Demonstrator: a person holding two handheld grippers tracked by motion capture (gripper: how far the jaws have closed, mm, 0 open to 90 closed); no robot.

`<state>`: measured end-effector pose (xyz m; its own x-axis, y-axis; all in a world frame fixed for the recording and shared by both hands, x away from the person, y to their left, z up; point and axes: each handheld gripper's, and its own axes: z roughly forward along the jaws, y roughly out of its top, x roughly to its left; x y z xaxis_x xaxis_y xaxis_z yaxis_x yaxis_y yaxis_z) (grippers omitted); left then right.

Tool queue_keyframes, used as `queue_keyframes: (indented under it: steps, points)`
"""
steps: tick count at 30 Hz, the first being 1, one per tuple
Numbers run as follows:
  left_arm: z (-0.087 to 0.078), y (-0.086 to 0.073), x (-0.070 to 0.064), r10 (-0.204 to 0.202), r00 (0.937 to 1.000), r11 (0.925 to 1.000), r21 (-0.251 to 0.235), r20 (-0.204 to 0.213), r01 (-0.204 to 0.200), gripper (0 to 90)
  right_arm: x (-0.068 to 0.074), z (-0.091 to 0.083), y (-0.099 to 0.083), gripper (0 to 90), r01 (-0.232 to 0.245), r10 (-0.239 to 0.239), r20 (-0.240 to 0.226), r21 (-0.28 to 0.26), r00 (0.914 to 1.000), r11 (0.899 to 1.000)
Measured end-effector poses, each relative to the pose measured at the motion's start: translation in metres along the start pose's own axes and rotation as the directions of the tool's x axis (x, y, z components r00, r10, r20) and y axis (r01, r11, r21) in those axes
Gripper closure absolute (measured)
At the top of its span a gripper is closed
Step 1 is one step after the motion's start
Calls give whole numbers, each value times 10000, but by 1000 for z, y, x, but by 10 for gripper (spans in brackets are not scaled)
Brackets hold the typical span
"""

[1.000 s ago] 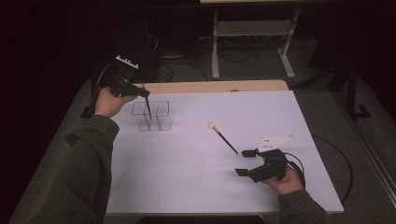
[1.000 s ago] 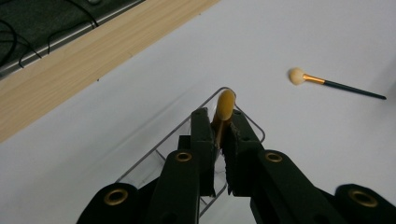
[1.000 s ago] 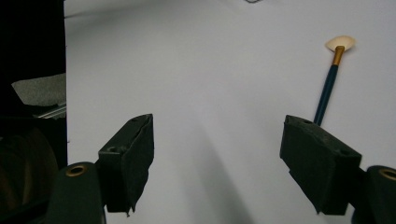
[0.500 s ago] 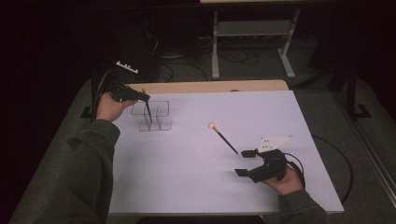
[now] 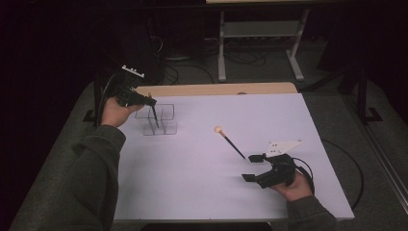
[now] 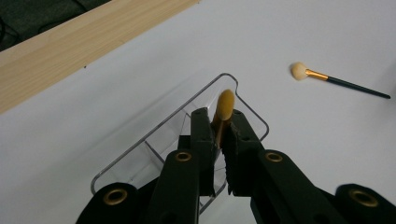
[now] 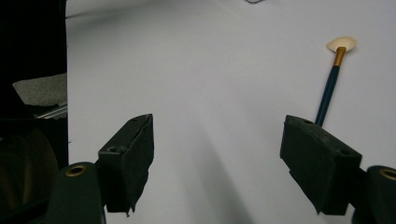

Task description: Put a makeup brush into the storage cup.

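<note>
the left gripper [image 5: 144,101] was clamped on a slim dark-handled makeup brush with a yellow-tan tip [image 6: 224,106], holding it upright directly over the clear plastic organiser with divided compartments [image 5: 166,126]. in the high view the handle ran down from the jaws into the organiser, though which compartment it stood in could not be told. in the left gripper view the brush head stuck up between the closed jaws, with the organiser's rim just beyond and beneath them. so the first brush seemed nearly stowed but not yet let go. the right gripper [image 5: 255,167] hung low over the white table sheet [image 5: 192,192] with its jaws wide apart and nothing between them. the second brush, a thin dark-blue-handled one with a gold ferrule and pale rounded head [image 7: 332,79], lay flat on the sheet just ahead of that gripper's jaws, its handle end near one jaw and its head pointing away. that brush appeared untouched, so judging by this, roughly half the tidying remained: release the first, then pick up and stow the second.
</note>
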<state>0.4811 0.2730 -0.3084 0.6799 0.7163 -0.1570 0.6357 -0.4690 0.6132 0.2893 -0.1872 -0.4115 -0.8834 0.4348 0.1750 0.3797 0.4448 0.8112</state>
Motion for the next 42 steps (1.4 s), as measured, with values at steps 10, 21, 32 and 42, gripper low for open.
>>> queue_keyframes:
  steps: [10,21,32,42]
  points:
    - [5,-8,3,-163,9999,9999,26,27,163,828,-1,0,0,246,-29,29,1,36,10000,10000]
    - [10,-8,1,-146,9999,9999,51,47,146,826,-2,0,0,246,-38,38,-5,34,10000,10000]
    - [11,-8,0,-163,9999,9998,121,35,163,822,-2,-1,0,246,-56,56,-31,-1,10000,10000]
    - [7,-7,-1,49,9998,9997,223,-201,-45,754,-1,0,0,247,-37,37,-20,21,10000,10000]
